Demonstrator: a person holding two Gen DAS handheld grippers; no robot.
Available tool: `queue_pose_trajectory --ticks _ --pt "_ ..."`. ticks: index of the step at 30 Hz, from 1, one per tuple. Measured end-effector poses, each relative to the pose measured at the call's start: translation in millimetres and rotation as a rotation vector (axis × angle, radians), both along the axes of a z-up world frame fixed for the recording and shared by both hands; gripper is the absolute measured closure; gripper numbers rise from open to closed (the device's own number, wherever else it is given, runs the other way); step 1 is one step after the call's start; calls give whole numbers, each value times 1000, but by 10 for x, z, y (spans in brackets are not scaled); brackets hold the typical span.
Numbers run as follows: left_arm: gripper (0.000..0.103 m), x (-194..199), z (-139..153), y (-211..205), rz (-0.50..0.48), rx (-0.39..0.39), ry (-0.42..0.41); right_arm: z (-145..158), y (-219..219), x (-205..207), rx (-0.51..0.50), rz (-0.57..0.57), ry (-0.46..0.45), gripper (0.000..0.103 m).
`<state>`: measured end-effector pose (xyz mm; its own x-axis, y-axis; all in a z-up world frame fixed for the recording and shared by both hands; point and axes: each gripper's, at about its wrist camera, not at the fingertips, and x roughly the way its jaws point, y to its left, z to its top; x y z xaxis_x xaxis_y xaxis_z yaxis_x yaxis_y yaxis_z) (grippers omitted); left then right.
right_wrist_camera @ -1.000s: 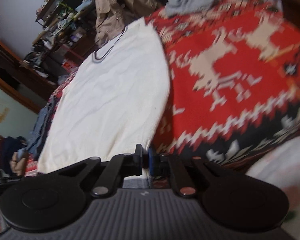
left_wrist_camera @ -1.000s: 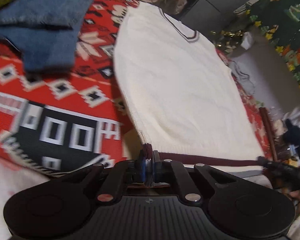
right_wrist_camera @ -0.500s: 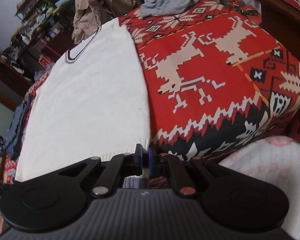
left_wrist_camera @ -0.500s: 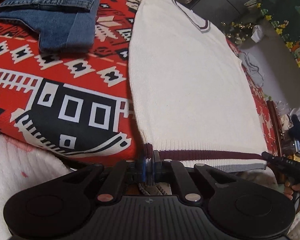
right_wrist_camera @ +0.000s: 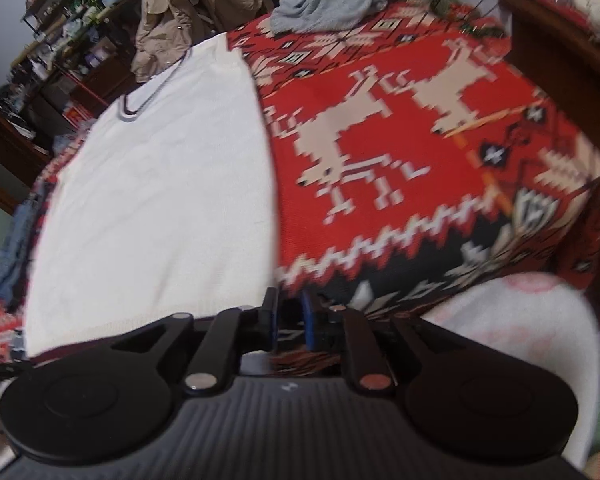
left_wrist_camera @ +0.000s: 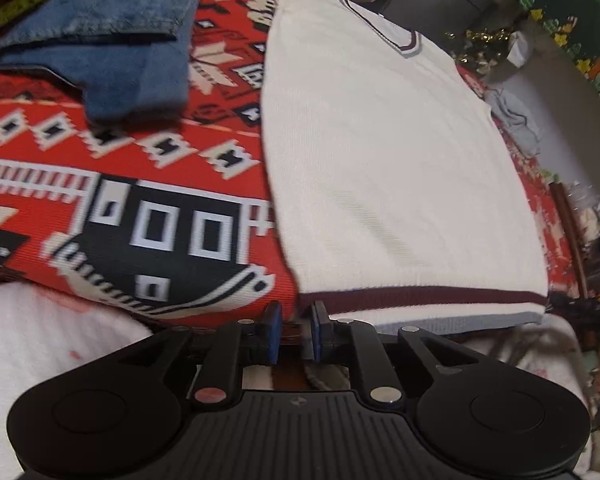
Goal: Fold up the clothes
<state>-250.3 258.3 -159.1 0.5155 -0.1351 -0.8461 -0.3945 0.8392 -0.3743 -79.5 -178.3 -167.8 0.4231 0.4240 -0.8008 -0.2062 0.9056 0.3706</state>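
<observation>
A white knitted sweater (left_wrist_camera: 388, 168) with a maroon hem stripe and V-neck trim lies flat on a red patterned blanket (left_wrist_camera: 100, 184). It also shows in the right wrist view (right_wrist_camera: 160, 200). My left gripper (left_wrist_camera: 294, 334) sits just off the sweater's near left hem corner, jaws slightly apart and holding nothing. My right gripper (right_wrist_camera: 290, 326) sits just off the near right hem corner, jaws slightly apart and empty.
Folded blue jeans (left_wrist_camera: 108, 48) lie on the blanket left of the sweater. A grey garment (right_wrist_camera: 328, 0) and a beige jacket (right_wrist_camera: 184, 4) lie at the far end. A wooden bed frame (right_wrist_camera: 560, 48) stands on the right. White fluffy fabric (right_wrist_camera: 512, 320) is near me.
Both grippers were shut on the sweater's hem corners; now both have opened a little and let go. The sweater lies flat on the blanket.
</observation>
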Motion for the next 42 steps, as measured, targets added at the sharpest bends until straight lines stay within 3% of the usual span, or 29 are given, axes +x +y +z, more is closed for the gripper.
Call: queue_pose_trajectory --ticks 7,9,11,15,18,20,23,27,29,32,35,39,42 --pt "90 103 301 -193 -55 48 -147 278 -21 -81 -13 32 -77 86" --pt "82 132 387 -248 -71 62 -189 389 92 -117 -4 72 -117 85" --pt "69 162 473 -303 -86 76 -231 475 286 -143 4 131 -150 77" --pt "60 443 473 -587 -162 199 -260 560 713 -207 -23 237 -220 63" --pt "49 613 410 -678 -185 238 -275 578 953 -230 -35 279 -255 40" --pt "47 717 358 -695 -171 244 -270 566 1043 -235 -42 287 -276 26" --pt "46 828 314 -705 -148 256 -261 526 1142 -227 -81 289 -299 16" --pt "44 874 363 -731 -131 271 -261 478 1229 -227 -113 293 -327 10" --pt "41 875 429 -784 -124 290 -257 509 1255 -257 -142 272 -365 2" --pt "36 874 534 -877 -119 367 -244 644 1253 -320 -158 256 -458 1" --pt "29 836 628 -956 -123 449 -268 746 1278 -321 -183 257 -472 1" --pt "27 746 752 -1028 -163 446 -338 847 1244 -317 -182 211 -490 1" --pt "13 752 751 -1041 -163 461 -335 908 1165 -313 -98 228 -466 1"
